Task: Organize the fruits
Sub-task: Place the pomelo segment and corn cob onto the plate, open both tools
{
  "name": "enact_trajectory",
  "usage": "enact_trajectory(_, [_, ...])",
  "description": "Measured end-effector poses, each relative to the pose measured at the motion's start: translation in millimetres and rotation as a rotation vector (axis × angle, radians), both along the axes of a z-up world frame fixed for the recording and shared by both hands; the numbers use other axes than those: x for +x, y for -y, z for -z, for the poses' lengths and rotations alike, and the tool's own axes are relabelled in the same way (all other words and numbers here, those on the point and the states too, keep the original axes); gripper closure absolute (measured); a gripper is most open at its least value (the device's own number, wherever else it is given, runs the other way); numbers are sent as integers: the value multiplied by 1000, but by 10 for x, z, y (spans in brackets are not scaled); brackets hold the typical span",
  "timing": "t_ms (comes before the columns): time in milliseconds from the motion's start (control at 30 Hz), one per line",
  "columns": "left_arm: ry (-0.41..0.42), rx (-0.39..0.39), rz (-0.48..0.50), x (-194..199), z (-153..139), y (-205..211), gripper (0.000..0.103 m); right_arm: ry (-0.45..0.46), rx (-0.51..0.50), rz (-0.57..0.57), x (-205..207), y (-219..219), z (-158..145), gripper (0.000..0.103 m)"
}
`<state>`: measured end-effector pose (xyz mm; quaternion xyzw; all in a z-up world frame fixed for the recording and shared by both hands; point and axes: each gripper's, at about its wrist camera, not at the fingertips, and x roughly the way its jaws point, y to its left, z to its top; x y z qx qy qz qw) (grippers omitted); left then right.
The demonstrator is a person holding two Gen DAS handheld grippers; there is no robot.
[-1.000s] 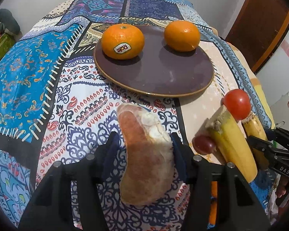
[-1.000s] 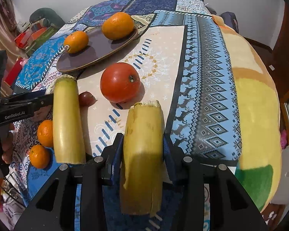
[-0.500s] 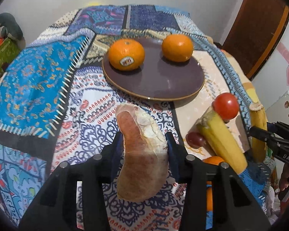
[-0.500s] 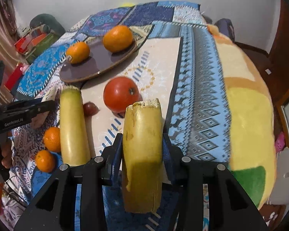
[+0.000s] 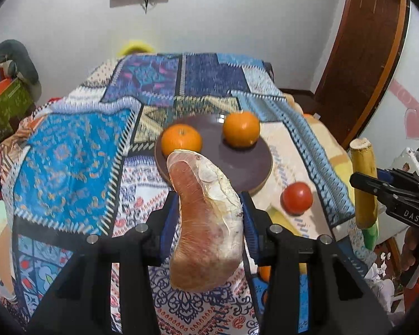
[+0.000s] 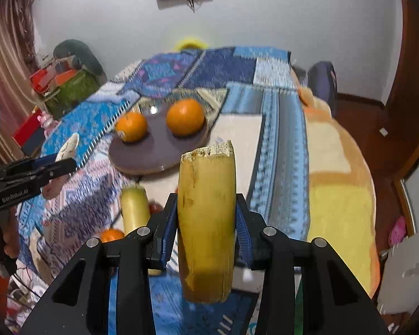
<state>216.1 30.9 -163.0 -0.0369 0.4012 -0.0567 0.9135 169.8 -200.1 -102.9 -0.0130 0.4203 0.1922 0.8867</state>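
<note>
My left gripper (image 5: 209, 223) is shut on a pink pomelo wedge (image 5: 206, 223) and holds it well above the patterned cloth. My right gripper (image 6: 206, 223) is shut on a yellow sugarcane piece (image 6: 206, 220), also lifted; that piece shows in the left wrist view (image 5: 364, 184) at the right. A dark purple plate (image 5: 237, 167) carries two oranges (image 5: 181, 139) (image 5: 241, 128). A red tomato (image 5: 296, 197) lies on the cloth right of the plate. A second yellow sugarcane piece (image 6: 135, 209) lies on the cloth, with a small dark fruit (image 6: 155, 208) beside it.
A small orange (image 6: 111, 234) lies near the cloth's front edge. The bed cover (image 5: 69, 162) slopes away on the left. Boxes and clutter (image 6: 61, 89) stand at the far left. A wooden door (image 5: 371, 42) is at the right.
Both grippers have risen and pulled back with their fruit, so the plate and tomato look smaller and farther. The fruit on the cloth has not moved.
</note>
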Motion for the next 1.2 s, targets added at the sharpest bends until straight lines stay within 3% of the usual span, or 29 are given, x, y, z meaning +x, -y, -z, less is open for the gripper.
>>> enact_trajectory(267, [42,-13,-7,211,-138,-32,60,57,20,-30,233,-224,-169,68])
enact_trajectory(500, [47,-28,-2,441,-74,-47,60,71,23,-74,478,-475,-173,68])
enact_trajectory(1200, [9,-42,-15,1221,380,-170,61,-13,-39,-170,1113,-1028,374,68])
